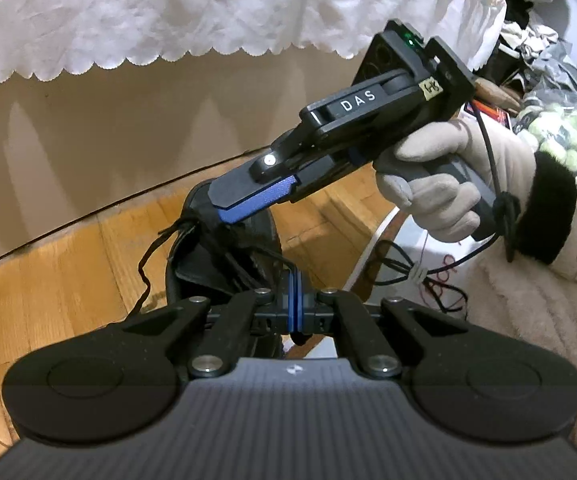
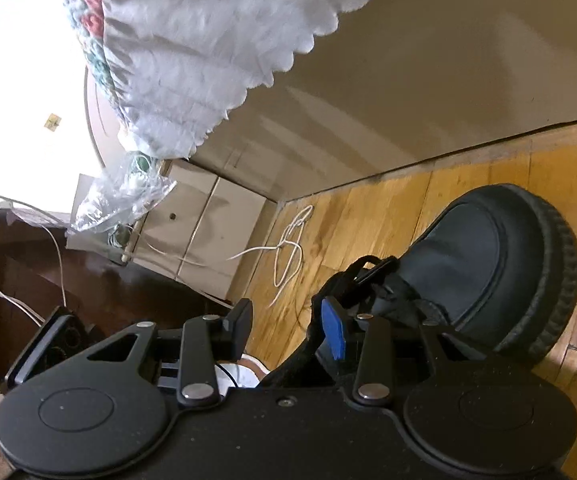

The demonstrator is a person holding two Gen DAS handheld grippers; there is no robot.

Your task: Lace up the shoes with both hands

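Note:
A black thick-soled shoe [image 2: 488, 264] stands on the wooden floor, toe pointing away in the right wrist view. In the left wrist view the same shoe [image 1: 208, 256] shows its tongue and loose black lace [image 1: 144, 268]. My left gripper [image 1: 295, 300] is shut, its blue pads pressed together on a strand of the black lace just right of the shoe's opening. My right gripper [image 2: 288, 326] is open, with its blue-padded finger [image 2: 334, 332] against the shoe's lacing area. Seen from the left wrist, the right gripper [image 1: 228, 204] reaches down over the shoe's top, held by a gloved hand [image 1: 440, 184].
A white scalloped cloth [image 1: 168, 12] hangs above a beige panel [image 1: 108, 140]. A white cord [image 2: 288, 248] lies on the wooden floor [image 2: 368, 216] near a pale cabinet [image 2: 216, 216]. Black cables [image 1: 428, 276] and a fluffy sleeve [image 1: 548, 300] sit to the right.

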